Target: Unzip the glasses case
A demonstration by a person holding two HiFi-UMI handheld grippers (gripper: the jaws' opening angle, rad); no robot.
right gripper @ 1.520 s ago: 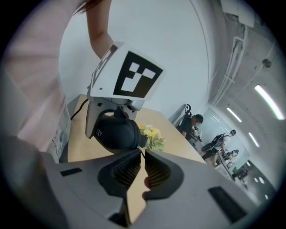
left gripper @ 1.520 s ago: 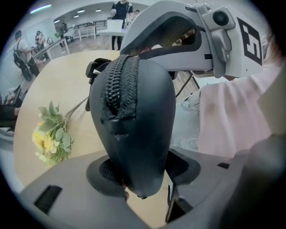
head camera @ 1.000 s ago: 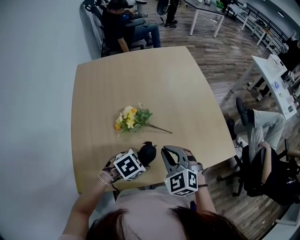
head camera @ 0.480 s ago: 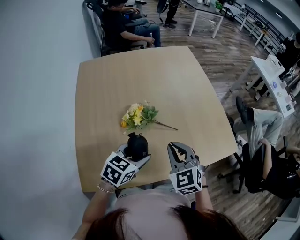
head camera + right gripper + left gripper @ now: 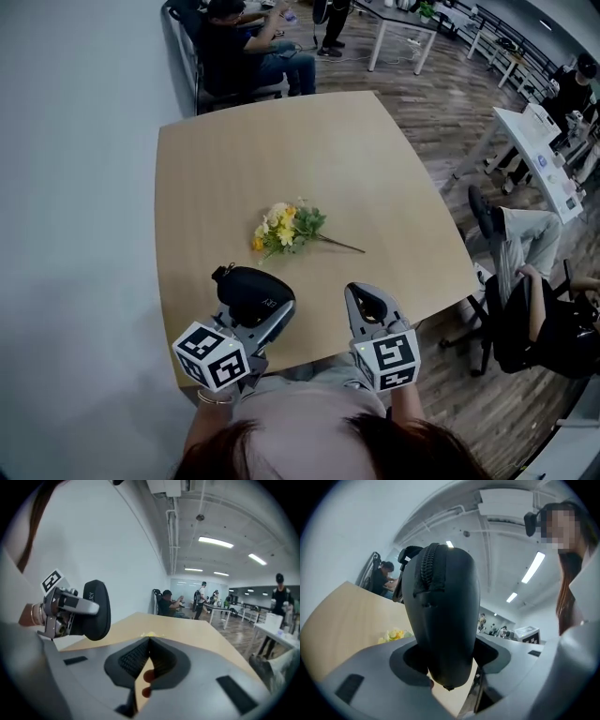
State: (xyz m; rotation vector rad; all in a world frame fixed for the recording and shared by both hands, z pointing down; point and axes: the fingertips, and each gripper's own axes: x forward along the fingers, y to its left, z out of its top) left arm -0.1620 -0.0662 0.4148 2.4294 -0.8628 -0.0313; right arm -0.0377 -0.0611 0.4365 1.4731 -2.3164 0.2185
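Now that our left tongs (image 5: 251,315) have raised the black oval zippered glasses case (image 5: 249,289) off the pale wooden desk (image 5: 281,159), clamped round its body, we judge the zip (image 5: 427,569) reachable for our right tongs (image 5: 367,306), closed and empty.

One glasses case (image 5: 249,285), one flower bunch (image 5: 286,227), two hand-held grippers (image 5: 253,307) (image 5: 360,293)
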